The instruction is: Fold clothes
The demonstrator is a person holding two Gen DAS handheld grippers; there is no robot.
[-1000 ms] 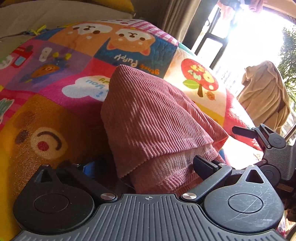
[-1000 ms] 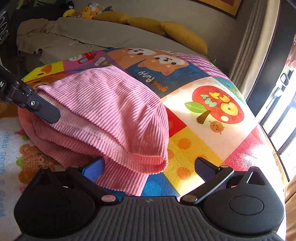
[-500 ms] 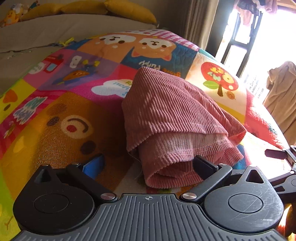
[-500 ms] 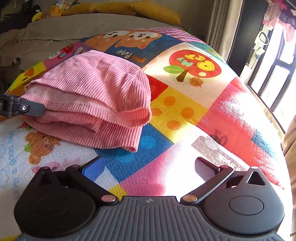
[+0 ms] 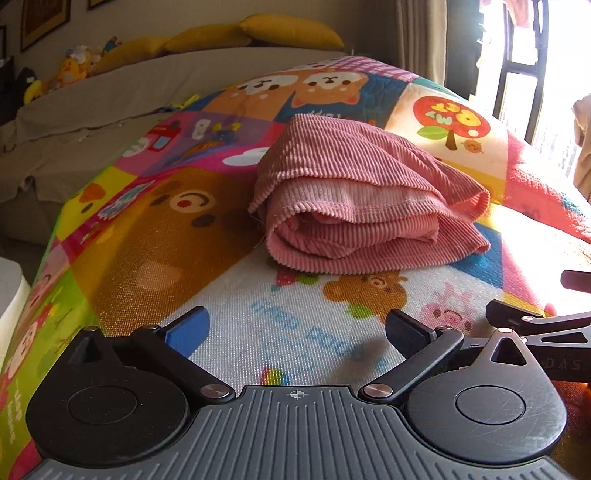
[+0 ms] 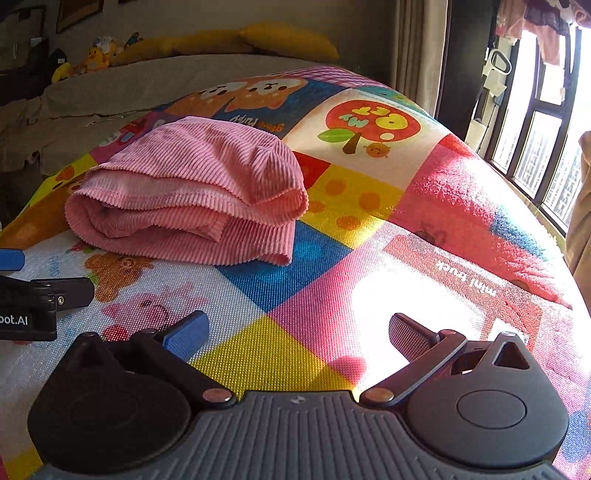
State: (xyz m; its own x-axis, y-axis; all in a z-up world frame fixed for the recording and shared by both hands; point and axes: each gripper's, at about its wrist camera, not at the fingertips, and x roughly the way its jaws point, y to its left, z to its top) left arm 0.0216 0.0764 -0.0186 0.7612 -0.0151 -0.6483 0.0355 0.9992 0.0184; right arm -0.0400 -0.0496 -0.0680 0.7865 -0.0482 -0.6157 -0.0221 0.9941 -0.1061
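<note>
Cloth (image 5: 369, 206) lies folded in a thick pink ribbed bundle on the mat (image 5: 155, 236), clear of both my tools. From my left camera it sits ahead and a little right, its open layered edge turned toward me, with a bear print on the mat just near of it. My left gripper (image 5: 295, 328) is spread wide with nothing between its fingers, the blue pad (image 5: 186, 326) on the left and the black one (image 5: 406, 332) on the right, both over bare mat short of the bundle. At the right edge of that view I see part of my other tool.

From my right camera the cloth (image 6: 192, 192) is far and left, resting across blue, yellow and white squares of the mat (image 6: 461, 206). My right gripper (image 6: 299, 332) is also wide apart and holds nothing; it hangs over a pink and yellow patch, well apart from the bundle. My left tool shows at the left edge.

Beyond the mat are a grey cover (image 5: 110, 96), yellow cushions (image 5: 288, 31) along the far wall, and a bright window (image 6: 546, 122) on the right
</note>
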